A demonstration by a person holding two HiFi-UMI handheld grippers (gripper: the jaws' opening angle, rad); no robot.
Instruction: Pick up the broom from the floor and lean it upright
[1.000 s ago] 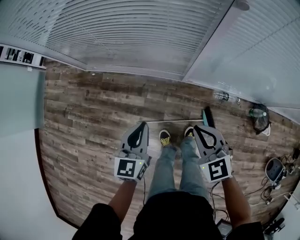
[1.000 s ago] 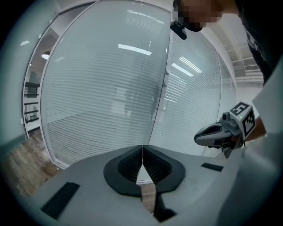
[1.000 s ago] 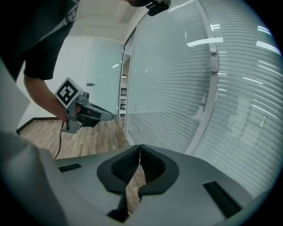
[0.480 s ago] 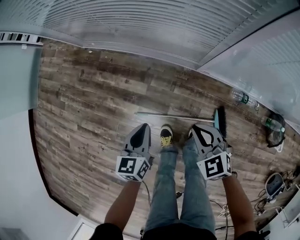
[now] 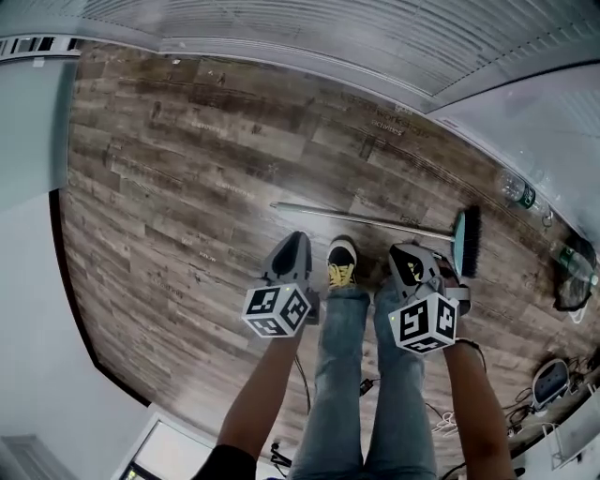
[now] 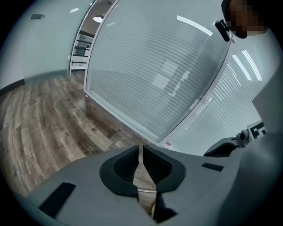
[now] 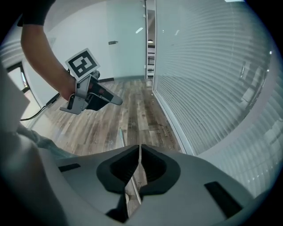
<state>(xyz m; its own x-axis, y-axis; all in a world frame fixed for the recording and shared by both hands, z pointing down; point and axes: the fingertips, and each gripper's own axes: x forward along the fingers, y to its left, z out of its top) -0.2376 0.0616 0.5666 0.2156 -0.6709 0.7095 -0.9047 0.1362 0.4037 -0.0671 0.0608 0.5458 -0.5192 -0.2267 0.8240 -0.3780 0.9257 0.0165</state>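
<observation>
The broom lies flat on the wooden floor just ahead of my feet, its thin metal handle [image 5: 361, 218] pointing left and its teal head with dark bristles [image 5: 467, 242] at the right. My left gripper [image 5: 294, 238] hangs shut and empty to the left of a yellow-and-black shoe [image 5: 340, 264], short of the handle. My right gripper [image 5: 405, 250] is shut and empty too, close to the handle near the broom head. In the right gripper view the handle [image 7: 120, 137] runs along the floor beyond the closed jaws [image 7: 140, 148], with the left gripper [image 7: 118, 102] at upper left.
A glass wall with blinds [image 5: 309, 28] runs along the far side, and a pale wall [image 5: 28, 122] stands at the left. A water bottle [image 5: 518, 191], a dark bag [image 5: 572, 272] and cables [image 5: 553, 384] lie at the right.
Both grippers have dropped toward the floor, jaws staying shut. The head view has tipped further down, so the broom now lies just beyond the fingertips.
</observation>
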